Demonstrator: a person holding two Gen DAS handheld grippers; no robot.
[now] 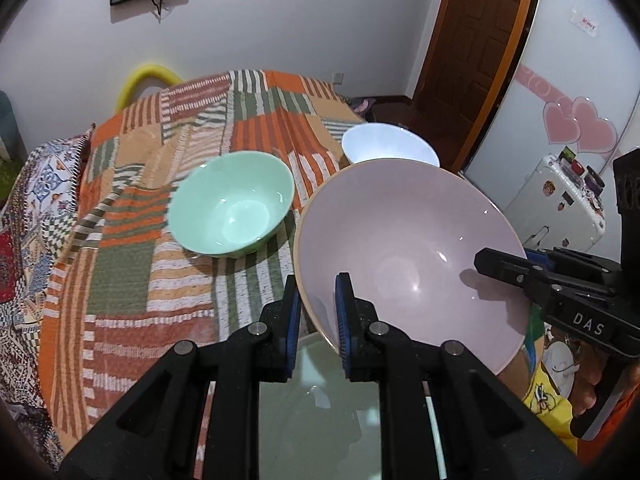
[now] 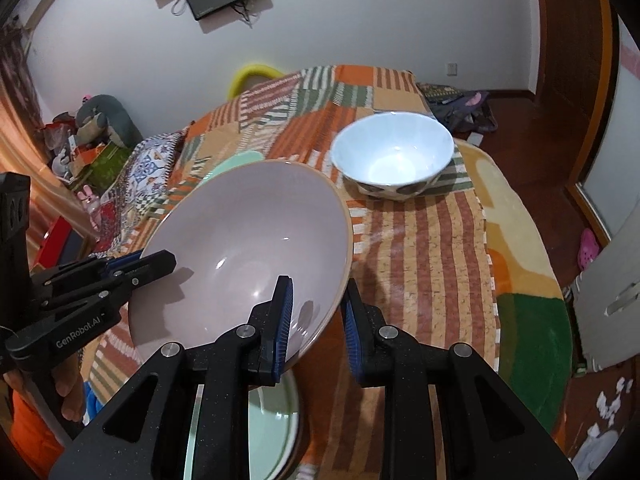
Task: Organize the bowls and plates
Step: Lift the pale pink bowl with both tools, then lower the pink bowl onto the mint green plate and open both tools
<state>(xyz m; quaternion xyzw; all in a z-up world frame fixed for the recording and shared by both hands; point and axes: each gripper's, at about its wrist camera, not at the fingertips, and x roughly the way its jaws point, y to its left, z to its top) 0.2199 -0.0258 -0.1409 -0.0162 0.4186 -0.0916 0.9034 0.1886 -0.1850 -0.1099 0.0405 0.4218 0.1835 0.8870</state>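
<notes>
A large lilac bowl (image 1: 400,248) (image 2: 248,240) hangs tilted above the table, gripped at two places on its rim. My left gripper (image 1: 319,316) is shut on the near rim, one blue pad inside the bowl and one outside; in the right wrist view the left gripper (image 2: 160,262) reaches in from the left. My right gripper (image 2: 318,320) is shut on the rim opposite, and in the left wrist view this right gripper (image 1: 492,264) enters from the right. A mint-green bowl (image 1: 232,204) and a white bowl (image 2: 392,156) stand on the patchwork cloth beyond.
A pale green plate (image 2: 280,420) lies on the table under the lifted bowl. The cloth-covered table (image 2: 420,264) ends near a rug (image 2: 520,312) on the right. A white suitcase (image 1: 560,200) and a wooden door (image 1: 472,40) stand to the right.
</notes>
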